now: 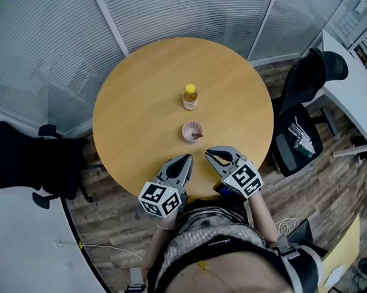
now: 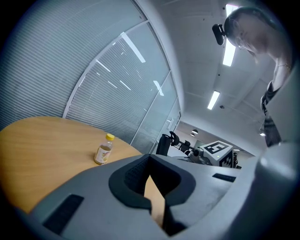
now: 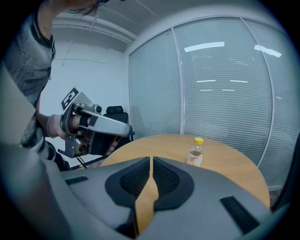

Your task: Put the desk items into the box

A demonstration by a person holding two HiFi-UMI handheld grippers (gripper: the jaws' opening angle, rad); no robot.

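A small clear bottle [image 1: 190,97] with a yellow cap stands upright near the middle of the round wooden table [image 1: 133,102]. A pink cup [image 1: 192,132] with a small dark item inside sits just nearer to me. My left gripper [image 1: 186,158] and right gripper [image 1: 210,153] hover side by side over the table's near edge, both shut and empty, a short way short of the cup. The bottle [image 2: 104,150] shows left of the left gripper [image 2: 150,156] in its view. In the right gripper view the bottle [image 3: 196,152] stands right of the right gripper [image 3: 151,159].
A black office chair [image 1: 26,159] stands left of the table and another [image 1: 303,107] to the right, beside a white desk [image 1: 351,87]. Glass walls with blinds [image 1: 184,15] close off the far side. A cable [image 1: 109,246] lies on the wooden floor.
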